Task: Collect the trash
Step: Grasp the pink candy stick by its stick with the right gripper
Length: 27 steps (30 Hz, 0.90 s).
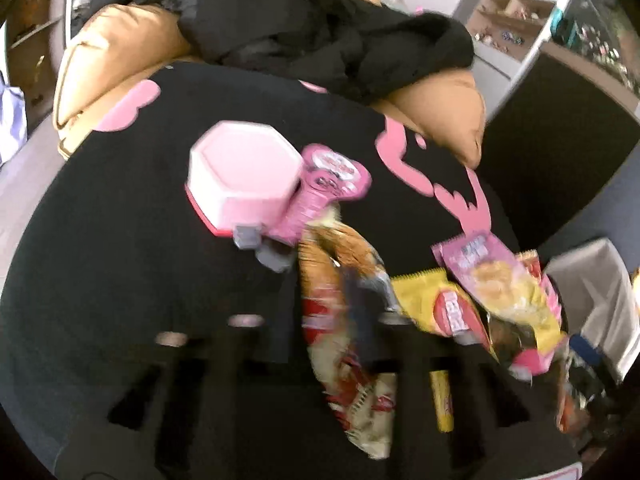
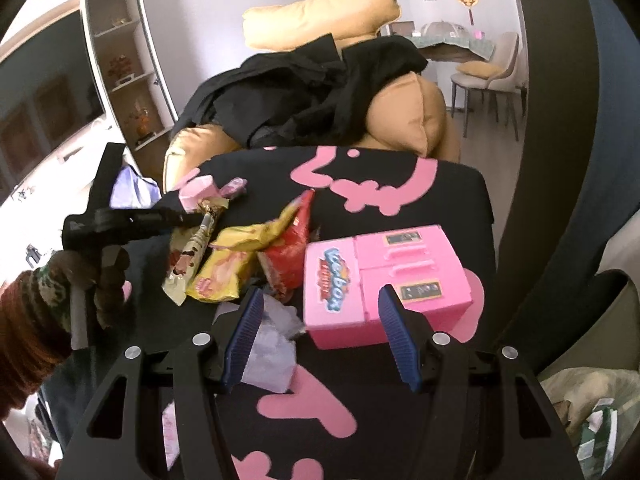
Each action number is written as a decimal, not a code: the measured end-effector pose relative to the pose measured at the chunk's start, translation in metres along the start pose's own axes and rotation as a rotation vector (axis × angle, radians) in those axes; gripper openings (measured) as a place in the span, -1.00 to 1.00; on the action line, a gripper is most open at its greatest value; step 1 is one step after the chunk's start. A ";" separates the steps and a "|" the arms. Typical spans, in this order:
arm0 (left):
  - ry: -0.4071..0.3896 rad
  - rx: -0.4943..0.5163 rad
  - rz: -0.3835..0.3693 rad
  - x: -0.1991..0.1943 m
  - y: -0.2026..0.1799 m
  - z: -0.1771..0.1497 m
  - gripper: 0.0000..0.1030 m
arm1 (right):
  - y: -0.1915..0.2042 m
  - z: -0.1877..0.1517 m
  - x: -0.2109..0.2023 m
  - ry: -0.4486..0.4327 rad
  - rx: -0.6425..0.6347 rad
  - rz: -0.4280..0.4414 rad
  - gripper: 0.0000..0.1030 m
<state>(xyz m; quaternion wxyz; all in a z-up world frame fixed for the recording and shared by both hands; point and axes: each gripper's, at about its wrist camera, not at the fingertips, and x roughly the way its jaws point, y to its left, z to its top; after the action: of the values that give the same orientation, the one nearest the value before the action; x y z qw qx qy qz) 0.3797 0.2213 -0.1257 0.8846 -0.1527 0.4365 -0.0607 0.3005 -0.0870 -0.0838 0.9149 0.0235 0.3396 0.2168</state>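
Observation:
Several snack wrappers lie heaped on a black cloth with pink shapes (image 1: 120,240). My left gripper (image 1: 340,316) is shut on a long orange, red and white wrapper (image 1: 344,364) that runs down between its fingers; this view is blurred. From the right wrist view the left gripper (image 2: 192,220) reaches in from the left onto that same wrapper (image 2: 192,256). Beside it lie a yellow bag (image 2: 228,268) and a red bag (image 2: 288,256). My right gripper (image 2: 322,336) stands open, its blue pads (image 2: 244,336) either side of crumpled clear plastic (image 2: 272,344) and the corner of a pink toy box (image 2: 380,280).
A pink hexagonal box (image 1: 240,176) and a pink tube wrapper (image 1: 320,188) sit beyond the left gripper. A tan sofa (image 2: 404,120) piled with black clothes (image 2: 304,92) stands behind. A lined bin (image 2: 600,384) is at the lower right. A gloved hand (image 2: 100,280) holds the left gripper.

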 end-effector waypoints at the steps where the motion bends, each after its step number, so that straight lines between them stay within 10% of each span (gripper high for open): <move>1: -0.003 0.005 -0.010 -0.006 -0.002 -0.005 -0.67 | 0.004 0.004 -0.004 -0.014 -0.011 -0.003 0.10; 12: -0.005 -0.013 0.012 -0.081 0.034 -0.068 -0.67 | 0.095 0.057 0.042 0.002 -0.147 0.035 0.10; 17: -0.054 -0.084 0.012 -0.100 0.065 -0.080 -0.07 | 0.135 0.078 0.114 0.101 -0.122 0.087 0.10; 27: -0.135 -0.174 -0.008 -0.117 0.093 -0.084 0.06 | 0.173 0.077 0.198 0.232 -0.139 0.029 0.10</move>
<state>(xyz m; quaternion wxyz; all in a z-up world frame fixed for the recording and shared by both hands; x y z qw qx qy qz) 0.2394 0.3194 -0.1154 0.8951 -0.2344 0.3788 -0.0156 0.4173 0.1598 -0.1127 0.8656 -0.0601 0.4271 0.2543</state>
